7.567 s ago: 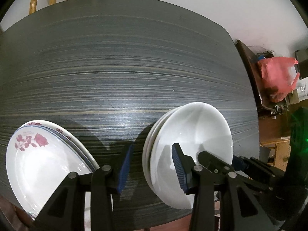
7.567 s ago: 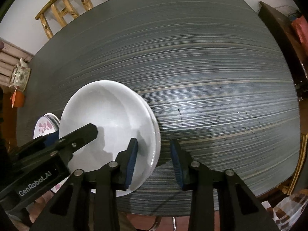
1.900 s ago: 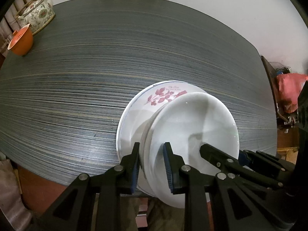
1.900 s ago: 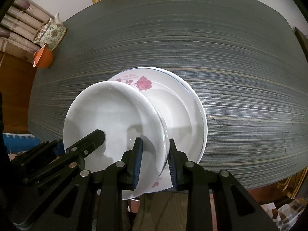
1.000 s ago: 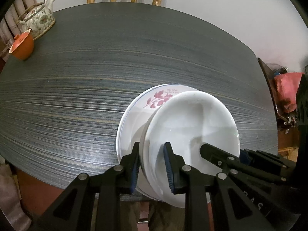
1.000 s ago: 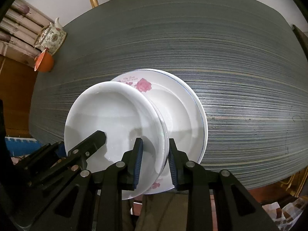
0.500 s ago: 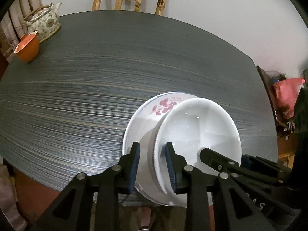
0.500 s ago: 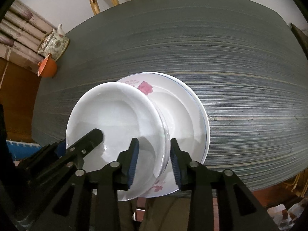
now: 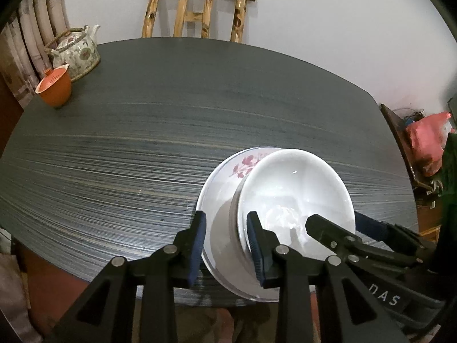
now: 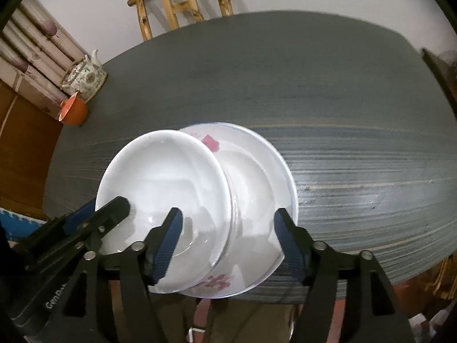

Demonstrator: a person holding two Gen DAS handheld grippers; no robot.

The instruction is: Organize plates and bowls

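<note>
So the white bowls [image 9: 297, 188] (looks like two nested, going by the doubled rim) are sitting on the rose-print plates [image 9: 225, 177], and the whole stack is parked at the near edge of the dark striped counter [image 9: 171, 120], around 5 o'clock in the left wrist view and 6 o'clock in the right one.

The left claw [image 9: 227, 247] is fairly narrow, straddling the bowls' rim on its side. In the left view one blue pad sits outside over the plate and the other inside the bowl. There's a visible gap on the outer side, so it's not pinching anything as far as I can see.

The right claw [image 10: 228, 245] has just been opening and now stands wide, with the bowls' rim on its side between the fingers, and neither pad is touching it. Its right finger [image 10: 288, 240] hangs over the plate's rim.

Each claw shows up in the other's camera too: the left one pokes in at 8 o'clock in the right view, the right one at 4 o'clock in the left view.

Way off at 10 o'clock there's a floral teapot [image 9: 75, 51] with an orange cup [image 9: 54, 90] just beside it, well apart from the stack. A wooden chair [image 9: 197, 14] stands at 12 o'clock behind the counter, and a red bag [image 9: 425, 143] off at 3 o'clock.
</note>
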